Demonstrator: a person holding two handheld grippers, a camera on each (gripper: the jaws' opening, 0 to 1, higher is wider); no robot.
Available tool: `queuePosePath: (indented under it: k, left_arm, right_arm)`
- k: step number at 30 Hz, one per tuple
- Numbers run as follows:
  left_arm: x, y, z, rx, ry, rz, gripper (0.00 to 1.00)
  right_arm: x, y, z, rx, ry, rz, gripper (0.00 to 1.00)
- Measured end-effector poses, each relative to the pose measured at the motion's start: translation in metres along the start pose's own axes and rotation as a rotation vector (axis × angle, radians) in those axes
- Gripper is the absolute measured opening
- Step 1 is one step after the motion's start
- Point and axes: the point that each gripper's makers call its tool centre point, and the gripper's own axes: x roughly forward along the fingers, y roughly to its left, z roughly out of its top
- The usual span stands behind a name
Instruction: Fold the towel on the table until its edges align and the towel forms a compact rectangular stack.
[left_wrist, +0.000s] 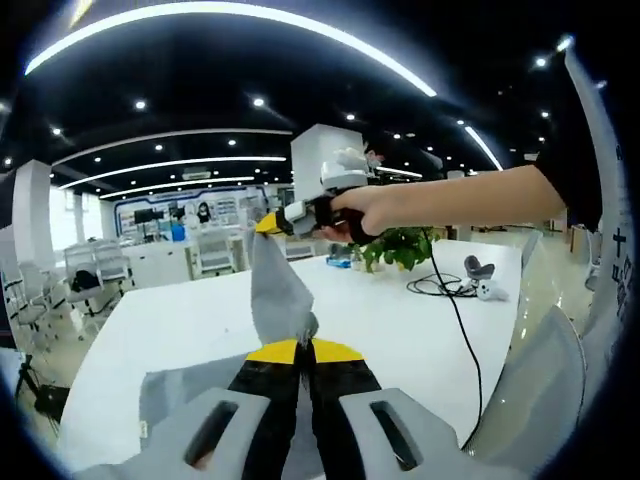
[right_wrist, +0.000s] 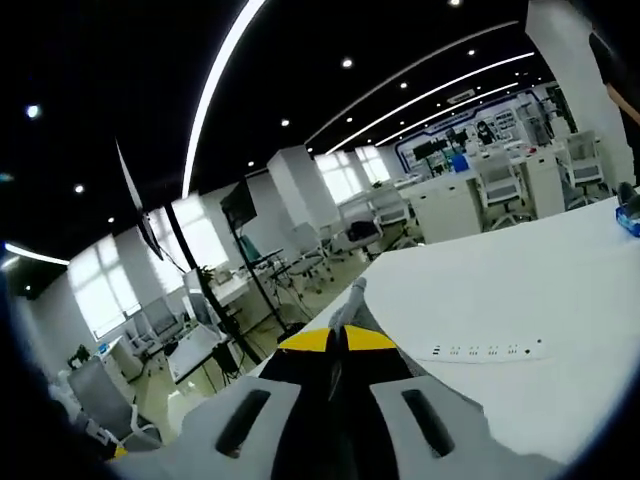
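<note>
Left gripper view: the left tongs (left_wrist: 303, 352) are clamped on a corner of the grey towel (left_wrist: 278, 295). The cloth rises as a soft, taut band, its long axis running straight ahead to the right tongs (left_wrist: 268, 224), held in a hand (left_wrist: 355, 212) above the white tabletop (left_wrist: 380, 305).

Right gripper view: the right tongs (right_wrist: 336, 342) are pinched together on a small grey peak of towel (right_wrist: 352, 305). Beyond lies a white power strip (right_wrist: 487, 350) on the smooth tabletop (right_wrist: 520, 290).

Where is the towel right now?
The grey towel hangs stretched above the white table, pinched between the left gripper and the right gripper in the left gripper view.
</note>
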Motion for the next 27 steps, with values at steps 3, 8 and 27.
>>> queuePosePath:
  k: [3,8,27]
  left_arm:
    - [-0.008,0.017,-0.005,-0.022,0.002,0.048,0.03]
    - [-0.016,0.034,-0.019,-0.048,0.011,0.091,0.03]
    - [-0.031,0.070,-0.075,-0.152,0.086,0.192,0.03]
  right_arm:
    - [0.010,0.008,-0.002,-0.002,0.001,0.012,0.01]
    - [0.024,0.012,-0.012,-0.010,0.030,0.020,0.01]
    - [0.083,0.016,-0.058,-0.028,0.140,0.041,0.01]
